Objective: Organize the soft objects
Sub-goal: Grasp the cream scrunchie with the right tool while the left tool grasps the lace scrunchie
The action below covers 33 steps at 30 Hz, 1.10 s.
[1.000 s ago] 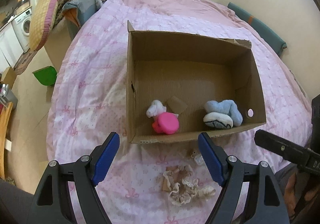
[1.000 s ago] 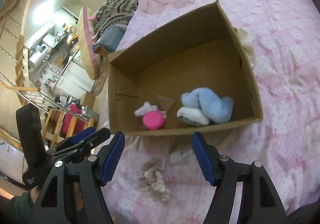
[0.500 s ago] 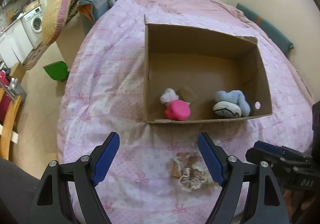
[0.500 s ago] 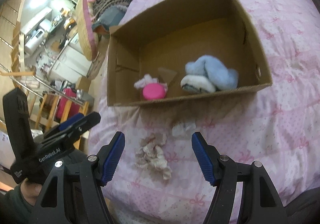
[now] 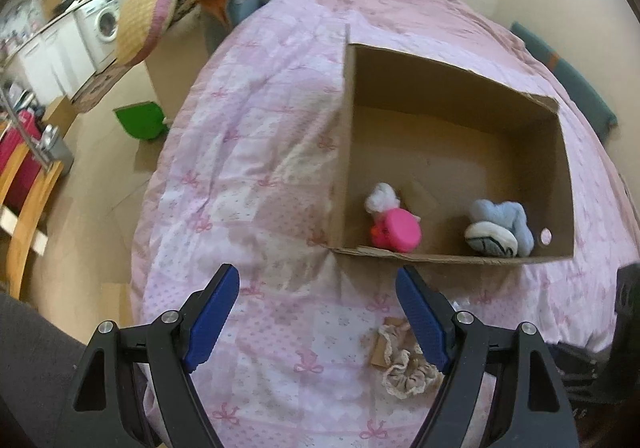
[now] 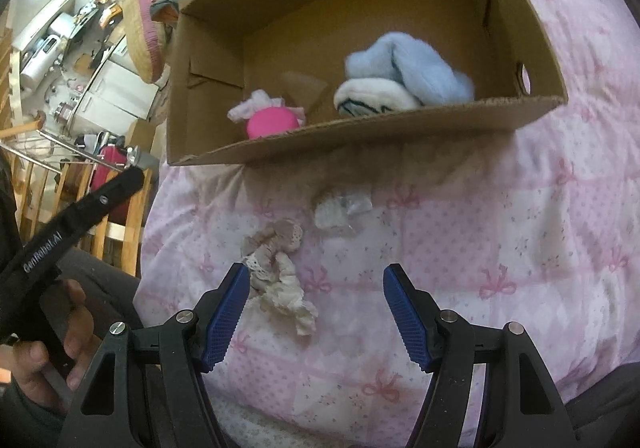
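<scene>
the lace scrunchie (image 6: 278, 276) lies on the pink bed quilt (image 6: 500, 232), just ahead of the right gripper (image 6: 316, 312) and touching its left fingertip; the jaws are spread, holding nothing. the left gripper (image 5: 318, 316) is spread too, the scrunchie by its right finger. in the cardboard box (image 5: 452, 258) beyond sit a pink toy (image 5: 396, 234) and a blue plush (image 5: 502, 228).

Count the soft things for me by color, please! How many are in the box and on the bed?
Pink toy: 1, in the cardboard box
Blue and white plush: 1, in the box
Beige lace scrunchie: 1, on the bedspread
Total: 3
</scene>
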Each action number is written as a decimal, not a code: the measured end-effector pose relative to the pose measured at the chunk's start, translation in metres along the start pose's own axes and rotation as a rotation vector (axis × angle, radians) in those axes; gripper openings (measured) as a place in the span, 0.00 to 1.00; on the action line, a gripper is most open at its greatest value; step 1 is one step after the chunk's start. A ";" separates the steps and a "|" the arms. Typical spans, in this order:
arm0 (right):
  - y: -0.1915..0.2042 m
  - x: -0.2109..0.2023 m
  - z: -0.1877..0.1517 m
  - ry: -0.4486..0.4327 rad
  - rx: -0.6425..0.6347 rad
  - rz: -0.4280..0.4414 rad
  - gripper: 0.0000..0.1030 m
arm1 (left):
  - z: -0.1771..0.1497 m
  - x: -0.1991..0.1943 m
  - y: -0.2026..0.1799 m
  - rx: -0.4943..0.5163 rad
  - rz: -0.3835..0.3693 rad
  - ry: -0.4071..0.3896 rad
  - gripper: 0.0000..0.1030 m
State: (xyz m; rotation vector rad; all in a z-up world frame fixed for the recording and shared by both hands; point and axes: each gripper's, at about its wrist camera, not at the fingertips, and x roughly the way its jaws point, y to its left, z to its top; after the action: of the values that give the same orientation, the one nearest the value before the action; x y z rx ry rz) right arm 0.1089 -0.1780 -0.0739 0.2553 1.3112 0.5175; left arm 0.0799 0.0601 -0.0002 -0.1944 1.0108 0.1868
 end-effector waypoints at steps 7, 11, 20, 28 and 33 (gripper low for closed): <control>0.023 0.042 -0.010 0.153 -0.116 -0.040 0.71 | 0.001 0.005 0.007 -0.041 -0.012 0.032 0.76; 0.042 0.064 -0.015 0.194 -0.226 -0.087 0.55 | 0.001 0.005 0.006 -0.033 -0.012 0.028 0.76; 0.055 0.060 -0.016 0.159 -0.320 -0.087 0.15 | -0.002 0.009 0.004 -0.029 -0.014 0.051 0.76; 0.049 -0.009 -0.019 0.080 -0.327 -0.082 0.14 | -0.006 0.019 0.000 -0.014 -0.023 0.112 0.76; 0.032 -0.045 -0.011 -0.085 -0.275 -0.095 0.14 | -0.017 0.034 -0.016 0.040 -0.074 0.197 0.76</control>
State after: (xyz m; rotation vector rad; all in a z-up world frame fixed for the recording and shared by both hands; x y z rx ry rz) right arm 0.0838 -0.1743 -0.0233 -0.0130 1.1491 0.5927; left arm 0.0877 0.0422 -0.0367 -0.2159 1.2004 0.0807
